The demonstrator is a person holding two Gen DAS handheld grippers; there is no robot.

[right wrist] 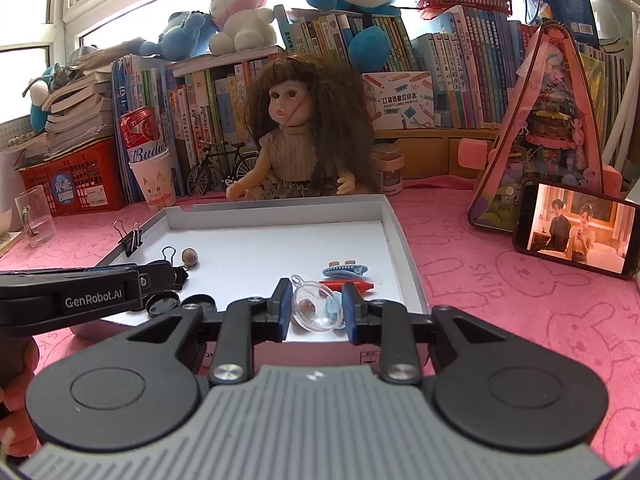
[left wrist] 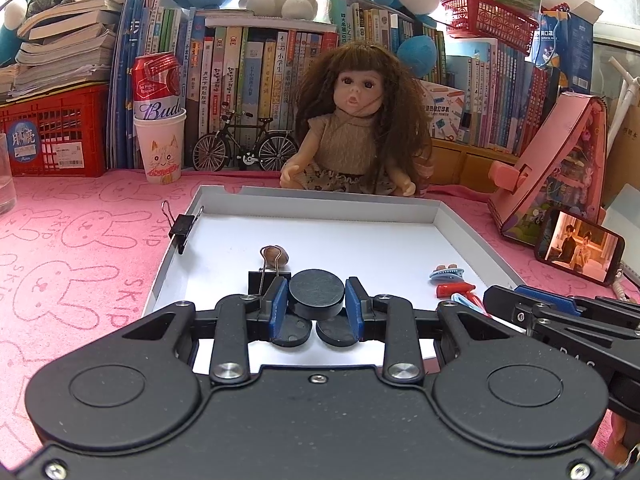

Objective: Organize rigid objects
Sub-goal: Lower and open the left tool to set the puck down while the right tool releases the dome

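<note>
Left wrist: black disc (left wrist: pixel 317 290) between tool (left wrist: pixel 317 300) pads.

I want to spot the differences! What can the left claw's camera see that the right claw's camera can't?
Only the left camera: the thick black disc pinched in the left claw.
Only the right camera: the clear cup between the right claw's pads and a brown jar beside the doll.
Both: the white tray, doll, phone.
</note>
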